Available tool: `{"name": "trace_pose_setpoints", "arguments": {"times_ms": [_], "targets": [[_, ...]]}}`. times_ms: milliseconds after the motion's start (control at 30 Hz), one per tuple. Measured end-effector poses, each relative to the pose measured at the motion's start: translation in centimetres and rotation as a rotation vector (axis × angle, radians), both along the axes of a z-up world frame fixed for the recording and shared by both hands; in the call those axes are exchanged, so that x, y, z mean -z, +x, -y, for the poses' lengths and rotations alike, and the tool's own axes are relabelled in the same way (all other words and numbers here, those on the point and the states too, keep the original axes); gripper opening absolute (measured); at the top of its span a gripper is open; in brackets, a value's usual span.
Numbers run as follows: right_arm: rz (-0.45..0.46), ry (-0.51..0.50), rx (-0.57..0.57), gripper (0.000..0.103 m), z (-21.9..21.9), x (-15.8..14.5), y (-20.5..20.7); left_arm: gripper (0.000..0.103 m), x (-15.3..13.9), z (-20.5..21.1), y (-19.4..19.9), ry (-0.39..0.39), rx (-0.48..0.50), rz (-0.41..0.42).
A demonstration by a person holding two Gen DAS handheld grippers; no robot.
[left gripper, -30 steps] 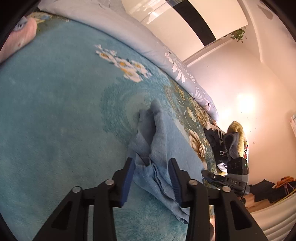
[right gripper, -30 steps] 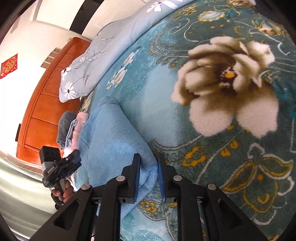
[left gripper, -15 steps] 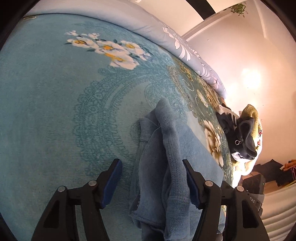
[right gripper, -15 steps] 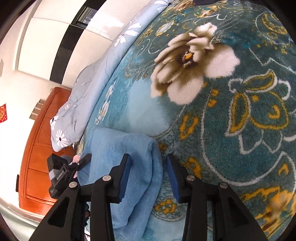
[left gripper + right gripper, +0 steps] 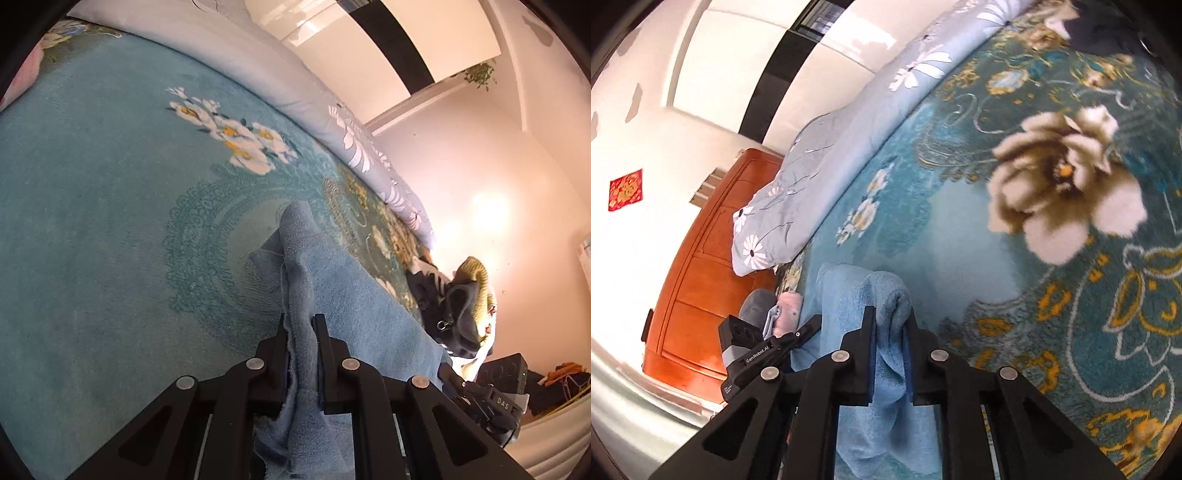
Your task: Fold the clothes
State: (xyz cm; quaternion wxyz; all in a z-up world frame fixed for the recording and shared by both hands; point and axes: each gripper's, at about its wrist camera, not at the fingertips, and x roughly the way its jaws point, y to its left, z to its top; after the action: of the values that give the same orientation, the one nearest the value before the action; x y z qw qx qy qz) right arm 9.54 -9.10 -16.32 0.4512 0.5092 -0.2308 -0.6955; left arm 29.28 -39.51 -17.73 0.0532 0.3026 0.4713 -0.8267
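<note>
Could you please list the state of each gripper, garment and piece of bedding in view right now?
left gripper: shut on the blue fleece garment.
right gripper: shut on the same garment's folded edge.
blue fleece garment: partly spread on the blanket, bunched where pinched.
floral blanket: spread flat under the garment.
duvet: rolled along the blanket's far edge.
dark clothes pile: heaped, unfolded.
pink and grey clothes: stacked beside the garment.

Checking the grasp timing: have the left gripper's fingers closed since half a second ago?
Yes. The left gripper was spread wide either side of the light blue fleece garment; now it is shut on a ridge of it, above the teal floral blanket.
</note>
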Motion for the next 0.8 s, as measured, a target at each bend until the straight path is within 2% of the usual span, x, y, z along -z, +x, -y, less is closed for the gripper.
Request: {"name": "trace_pose_setpoints", "arguments": {"times_ms": [67, 167, 267, 367, 433, 567, 700, 800], "targets": [[-0.011, -0.028, -0.053, 0.013, 1.3, -1.5, 0.0, 0.011, -1.0, 0.5, 2.1, 0.013, -0.047, -0.029], [0.018, -0.06, -0.14, 0.013, 4.0, -2.4, 0.5, 0.011, -2.5, 1.6, 5.9, 0.039, -0.124, -0.077], [0.047, -0.089, -0.227, 0.013, 6.8, -3.2, 1.0, 0.011, -4.1, 2.7, 9.7, 0.025, -0.193, -0.107], [0.056, -0.042, -0.292, 0.013, 9.7, -2.5, 0.9, 0.011, -4.5, 3.5, 11.4, 0.005, -0.221, -0.09], [0.046, 0.012, -0.326, 0.013, 11.5, -1.7, 0.6, 0.011, -3.8, 4.0, 11.3, -0.015, -0.225, -0.055], [0.0, 0.167, -0.333, 0.013, 14.2, 1.0, -1.2, 0.011, 0.4, 5.0, 9.2, 0.019, -0.248, 0.027], [0.013, 0.242, -0.322, 0.013, 15.4, 3.8, -3.0, 0.011, 3.3, 5.9, 8.3, 0.052, -0.272, 0.053], [-0.022, 0.295, -0.32, 0.021, 15.0, 4.2, -3.0, 0.014, 3.4, 6.1, 8.9, 0.081, -0.253, 0.027]]}}
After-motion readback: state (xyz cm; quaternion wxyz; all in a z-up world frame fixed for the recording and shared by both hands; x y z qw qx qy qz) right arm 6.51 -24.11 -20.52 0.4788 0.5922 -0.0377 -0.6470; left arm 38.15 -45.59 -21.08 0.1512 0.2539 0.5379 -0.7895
